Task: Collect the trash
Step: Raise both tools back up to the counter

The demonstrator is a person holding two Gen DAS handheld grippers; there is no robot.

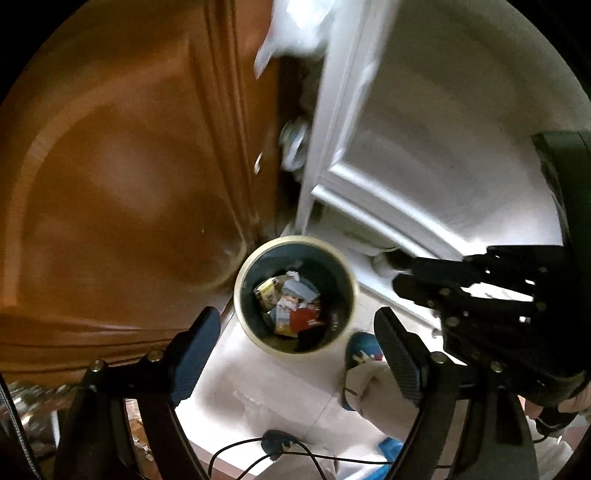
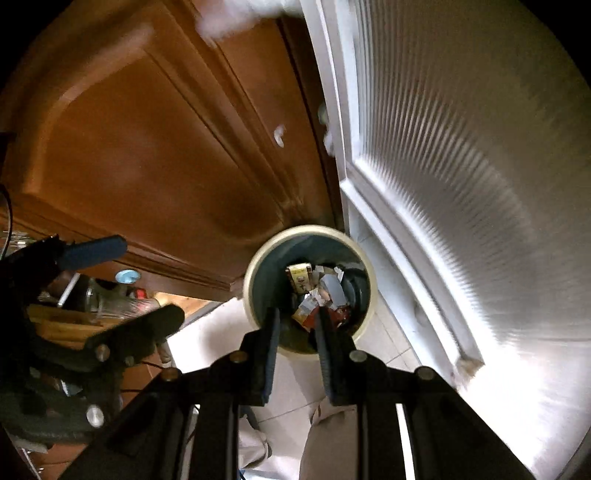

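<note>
A round trash bin with a cream rim (image 1: 295, 240) stands on the white floor in the corner between a brown door and a white door. Several crumpled wrappers and small cartons (image 1: 291, 306) lie in its dark bottom. My left gripper (image 1: 295, 317) hangs above the bin, open wide, nothing between its fingers. The right gripper (image 2: 297, 314) also points down over the bin rim (image 2: 310, 229), its jaws a narrow gap apart and empty. Each gripper shows in the other's view: the right gripper (image 1: 406, 280) at the right, the left gripper (image 2: 136, 284) at the left.
A brown panelled wooden door (image 1: 122, 177) fills the left and a white door (image 1: 424, 155) the right. A white plastic bag (image 1: 291, 33) hangs at the top. A person's blue slipper (image 1: 362, 347) and trouser leg stand beside the bin. Glass jars (image 2: 110, 299) sit at the lower left, and black cables (image 1: 295, 454) lie on the floor.
</note>
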